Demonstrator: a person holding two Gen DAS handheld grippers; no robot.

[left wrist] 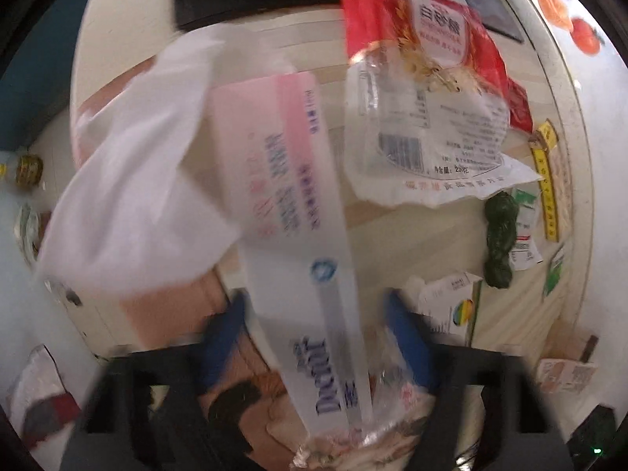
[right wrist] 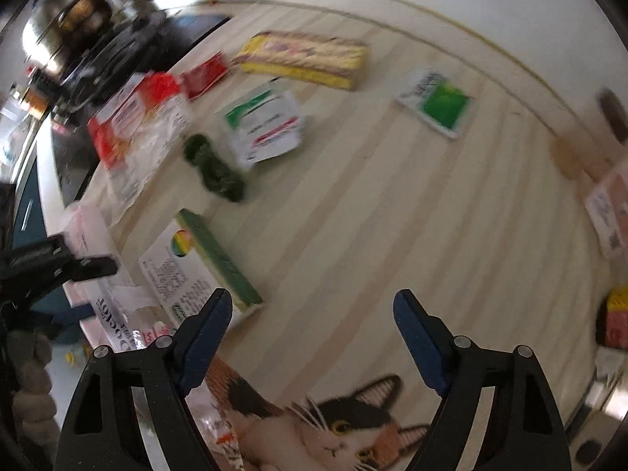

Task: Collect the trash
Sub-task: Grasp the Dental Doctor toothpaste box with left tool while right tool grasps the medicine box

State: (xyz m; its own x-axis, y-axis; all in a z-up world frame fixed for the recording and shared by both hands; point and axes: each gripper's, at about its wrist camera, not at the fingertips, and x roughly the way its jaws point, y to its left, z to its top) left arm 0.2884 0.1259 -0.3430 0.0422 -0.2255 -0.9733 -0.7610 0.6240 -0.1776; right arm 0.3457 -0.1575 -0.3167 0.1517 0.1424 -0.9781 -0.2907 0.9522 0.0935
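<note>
While litter is covering the wooden counter (right wrist: 373, 196), we are collecting it piece by piece.
We are keeping the left gripper (left wrist: 314, 337) closed on the pink-and-white tissue pack (left wrist: 290, 212), lifted clear; the right gripper (right wrist: 310, 337) is hovering, jaws spread and empty, near the flattened carton (right wrist: 196, 267).

- The worktop (right wrist: 373, 204) is pale wood, matt, with plank-like stripes.
- Red sugar bag (left wrist: 416, 62), upper frame: glossy, crinkled plastic film.
- Long carton (left wrist: 290, 212), centre: smooth card.
- Pot (right wrist: 51, 27), upper left: shiny metal.
- Claw fingers (right wrist: 204, 337): matt blue plastic.
</note>
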